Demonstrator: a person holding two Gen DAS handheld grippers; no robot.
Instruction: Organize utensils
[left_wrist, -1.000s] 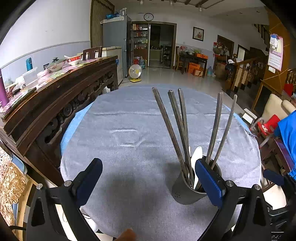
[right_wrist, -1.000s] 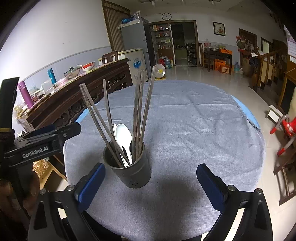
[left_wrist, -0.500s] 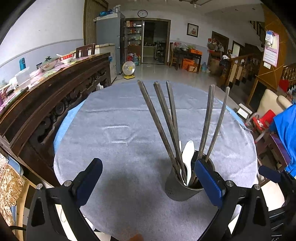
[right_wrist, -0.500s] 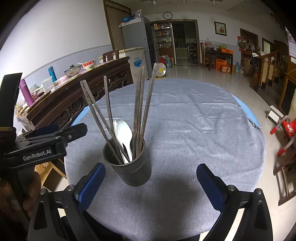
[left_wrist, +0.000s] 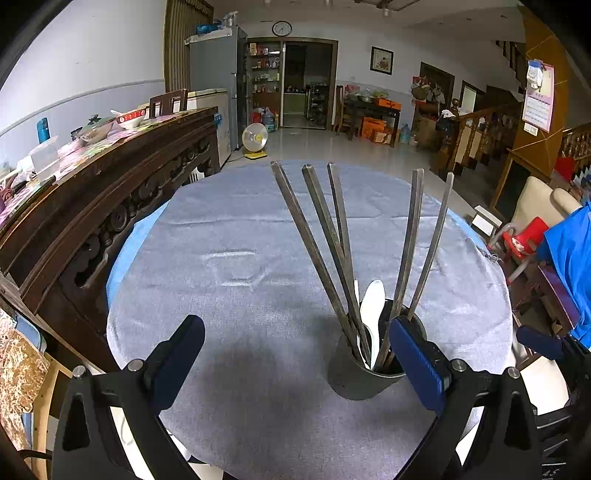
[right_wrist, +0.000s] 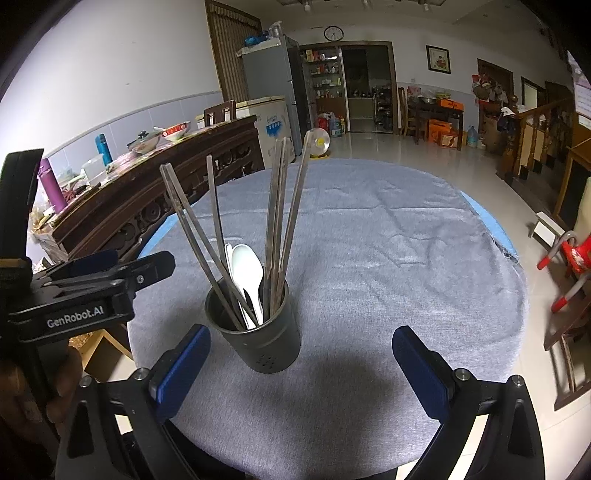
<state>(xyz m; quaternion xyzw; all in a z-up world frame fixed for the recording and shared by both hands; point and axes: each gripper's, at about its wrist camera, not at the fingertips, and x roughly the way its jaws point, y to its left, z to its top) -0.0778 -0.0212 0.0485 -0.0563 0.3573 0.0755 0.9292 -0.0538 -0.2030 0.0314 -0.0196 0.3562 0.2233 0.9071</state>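
A round table covered by a grey cloth (right_wrist: 388, 236) was seen from both wrist cameras; a dark metal cup (right_wrist: 266, 343) stood upright on the cloth near the table's close edge; several long chopsticks (right_wrist: 275, 221) were held in it, fanned outward with their tips leaning apart, and white spoons (right_wrist: 247, 266) were lodged among them with their bowls rising just above the rim.

The left gripper (left_wrist: 295, 365) was held with its jaws spread wide and nothing between them; its right finger (left_wrist: 415, 365) was seen overlapping the rim of the cup (left_wrist: 354, 376), though contact could not be judged from that view; the chopsticks (left_wrist: 332, 243) and a spoon (left_wrist: 371, 306) were seen just to the left of that finger. In the right wrist view the left gripper was seen from the side at the left edge, close beside the cup but apart from it, and a hand (right_wrist: 26, 391) was wrapped around its handle.

The right gripper (right_wrist: 301, 365) was likewise released, its jaws wide apart and empty; the cup was placed ahead of its left finger (right_wrist: 183, 367), nearer to that finger than to the other; bare cloth lay before the rest of the gap.

A carved wooden sideboard (left_wrist: 92, 206) was seen beside the table.
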